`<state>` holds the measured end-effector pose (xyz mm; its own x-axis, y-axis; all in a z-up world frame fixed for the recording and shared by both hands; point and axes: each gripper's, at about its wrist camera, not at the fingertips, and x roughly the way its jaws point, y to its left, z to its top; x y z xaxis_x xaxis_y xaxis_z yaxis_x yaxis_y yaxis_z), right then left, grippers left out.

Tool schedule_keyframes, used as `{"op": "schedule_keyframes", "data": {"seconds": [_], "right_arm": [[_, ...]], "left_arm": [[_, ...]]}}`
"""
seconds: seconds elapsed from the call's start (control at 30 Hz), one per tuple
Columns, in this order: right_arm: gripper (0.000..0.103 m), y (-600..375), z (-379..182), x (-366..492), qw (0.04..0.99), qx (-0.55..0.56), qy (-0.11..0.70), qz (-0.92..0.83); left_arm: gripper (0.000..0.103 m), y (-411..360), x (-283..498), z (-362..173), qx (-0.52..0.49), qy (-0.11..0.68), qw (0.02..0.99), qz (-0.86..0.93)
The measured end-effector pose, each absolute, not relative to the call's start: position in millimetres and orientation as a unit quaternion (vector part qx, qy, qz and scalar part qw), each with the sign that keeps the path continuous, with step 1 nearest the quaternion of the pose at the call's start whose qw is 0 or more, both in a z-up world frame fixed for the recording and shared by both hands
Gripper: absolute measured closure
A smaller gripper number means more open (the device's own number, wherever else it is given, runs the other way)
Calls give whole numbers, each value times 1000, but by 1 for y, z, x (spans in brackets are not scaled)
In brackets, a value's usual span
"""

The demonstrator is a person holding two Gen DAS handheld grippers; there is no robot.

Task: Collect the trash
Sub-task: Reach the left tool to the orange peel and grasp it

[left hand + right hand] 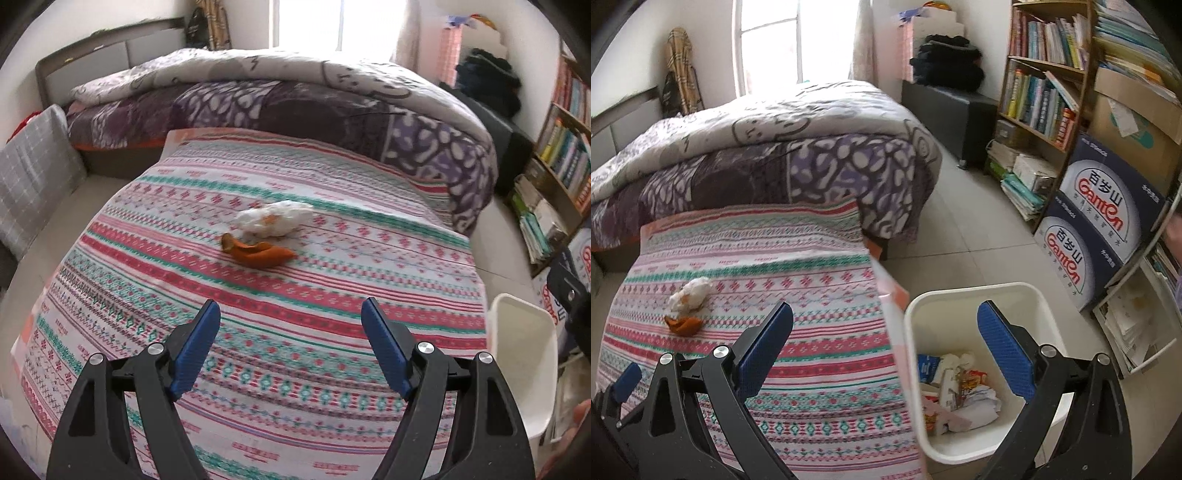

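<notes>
A crumpled white tissue (272,218) and an orange peel (258,252) lie side by side on the patterned table cover (295,332). They also show in the right wrist view, the tissue (692,293) and the peel (683,324) at the left. My left gripper (291,310) is open and empty, hovering short of them. My right gripper (886,314) is open and empty above the white trash bin (975,295), which holds crumpled paper and wrappers (956,391). The bin's rim shows at the right in the left wrist view (517,306).
A bed with a purple and white quilt (295,96) stands behind the table. A bookshelf (1045,85), stacked books and Ganten boxes (1100,218) line the right wall. A grey cushion (33,173) sits at the left. Tiled floor (960,221) lies between bed and shelf.
</notes>
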<state>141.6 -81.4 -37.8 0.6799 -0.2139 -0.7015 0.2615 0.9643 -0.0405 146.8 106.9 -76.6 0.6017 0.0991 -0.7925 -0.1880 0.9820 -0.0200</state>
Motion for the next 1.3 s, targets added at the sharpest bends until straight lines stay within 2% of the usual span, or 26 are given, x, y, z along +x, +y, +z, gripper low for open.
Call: {"op": "schedule_keyframes", "data": {"seconds": [0.3, 0.77, 1.07, 1.3], "right_arm": [[7, -48, -57, 156, 907, 9, 409, -102], [7, -14, -82, 171, 885, -8, 461, -62], [7, -22, -90, 176, 873, 18, 484, -61], [7, -37, -89, 177, 867, 37, 492, -63]], "left_arm": [[26, 158, 167, -100, -78, 465, 872, 129], [26, 246, 189, -130, -221, 494, 822, 175], [26, 224, 225, -148, -214, 516, 818, 137], [26, 198, 252, -154, -195, 496, 829, 167]]}}
